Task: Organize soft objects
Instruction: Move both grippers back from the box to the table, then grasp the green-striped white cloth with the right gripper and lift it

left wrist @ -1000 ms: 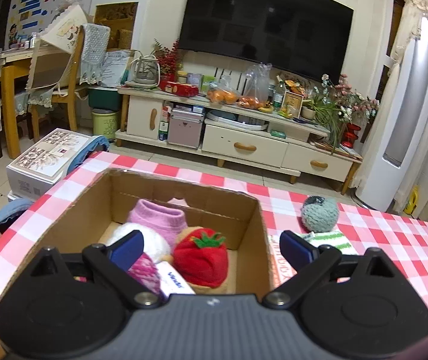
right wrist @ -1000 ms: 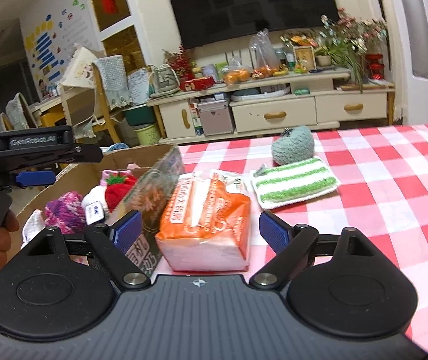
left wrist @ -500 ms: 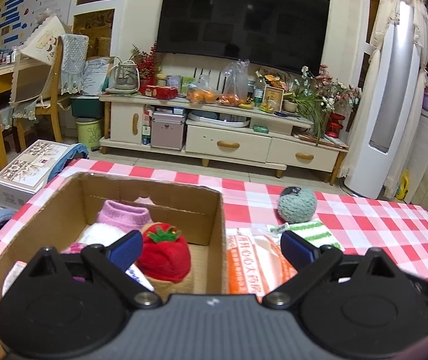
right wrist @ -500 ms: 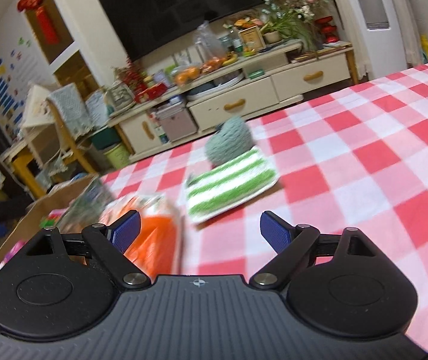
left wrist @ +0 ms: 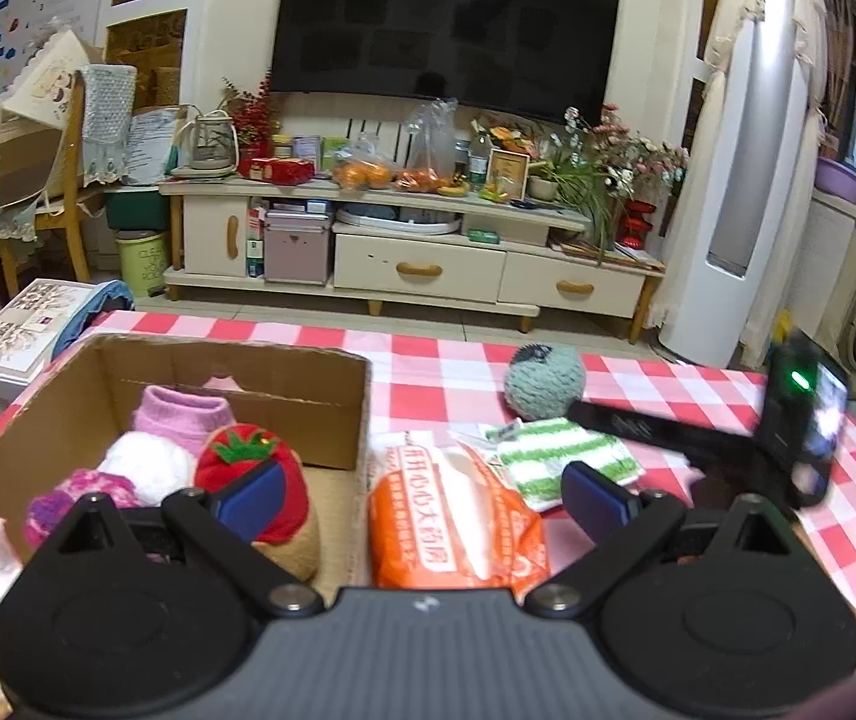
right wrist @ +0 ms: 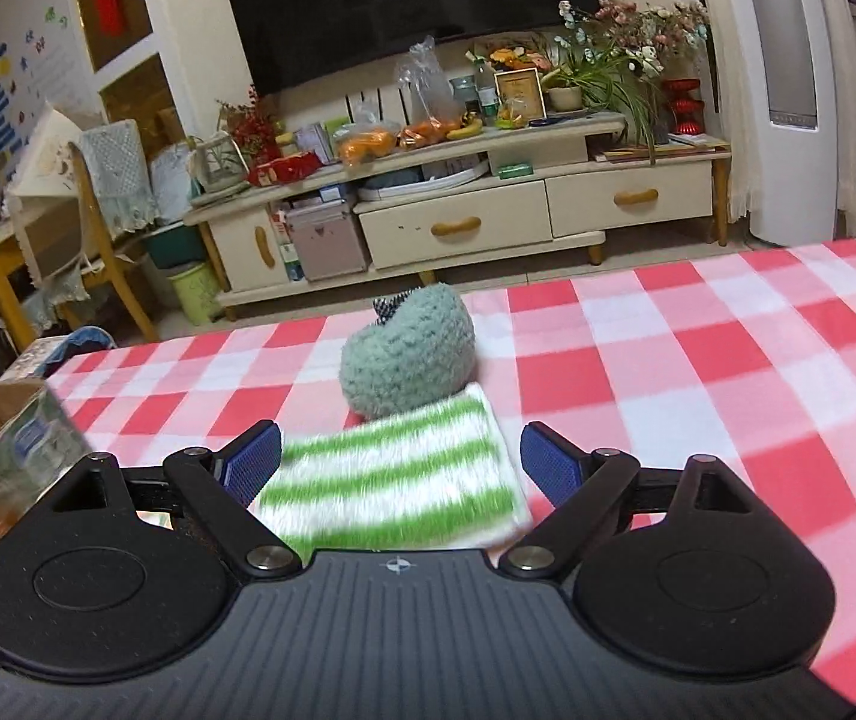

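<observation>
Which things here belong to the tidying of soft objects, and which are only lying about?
Belong: cardboard box, strawberry plush, pink sock, green striped cloth, teal fuzzy ball, orange tissue pack.

Lying about: television, TV cabinet, wooden chair.

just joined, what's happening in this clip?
A person with two handheld grippers is sorting soft items into a cardboard box on a checked table. Socks and a strawberry plush are already in it. The right gripper, open, is lined up on the striped cloth. The left gripper, open and empty, hovers by the orange pack. A teal plush waits behind.
</observation>
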Available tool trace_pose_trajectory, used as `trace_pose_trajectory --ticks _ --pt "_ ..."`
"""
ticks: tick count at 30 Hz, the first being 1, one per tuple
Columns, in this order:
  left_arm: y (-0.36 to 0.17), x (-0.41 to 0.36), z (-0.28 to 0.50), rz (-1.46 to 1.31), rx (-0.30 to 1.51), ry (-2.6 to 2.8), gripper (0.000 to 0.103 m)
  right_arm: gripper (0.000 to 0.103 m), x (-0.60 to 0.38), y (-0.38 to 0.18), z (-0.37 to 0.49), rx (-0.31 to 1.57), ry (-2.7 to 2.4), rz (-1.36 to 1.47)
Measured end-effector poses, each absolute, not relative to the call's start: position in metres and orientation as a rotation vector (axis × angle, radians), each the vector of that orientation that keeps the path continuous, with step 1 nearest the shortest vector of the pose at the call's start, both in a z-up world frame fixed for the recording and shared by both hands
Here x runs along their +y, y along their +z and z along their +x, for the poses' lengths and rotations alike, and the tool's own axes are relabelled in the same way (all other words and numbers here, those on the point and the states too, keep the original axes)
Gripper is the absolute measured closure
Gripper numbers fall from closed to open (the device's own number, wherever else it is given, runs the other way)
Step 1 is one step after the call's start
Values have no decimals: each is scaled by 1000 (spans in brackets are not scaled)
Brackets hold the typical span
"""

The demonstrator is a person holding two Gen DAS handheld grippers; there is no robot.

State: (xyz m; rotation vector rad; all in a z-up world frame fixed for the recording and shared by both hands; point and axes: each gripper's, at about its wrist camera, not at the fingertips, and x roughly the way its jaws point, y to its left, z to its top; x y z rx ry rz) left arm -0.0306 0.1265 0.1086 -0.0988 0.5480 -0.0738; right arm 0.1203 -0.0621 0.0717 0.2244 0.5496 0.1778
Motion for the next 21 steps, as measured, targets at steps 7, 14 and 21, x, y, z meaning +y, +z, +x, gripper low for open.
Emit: trace_pose_trajectory --ticks 7,14,21 --pt "106 119 -28 -89 566 -90 5 0 -59 52 163 637 141 236" --pt "103 114 -26 -85 579 -97 5 0 -38 42 177 649 127 33" --pt "102 110 -26 -89 587 -106 4 0 -51 37 154 617 223 -70"
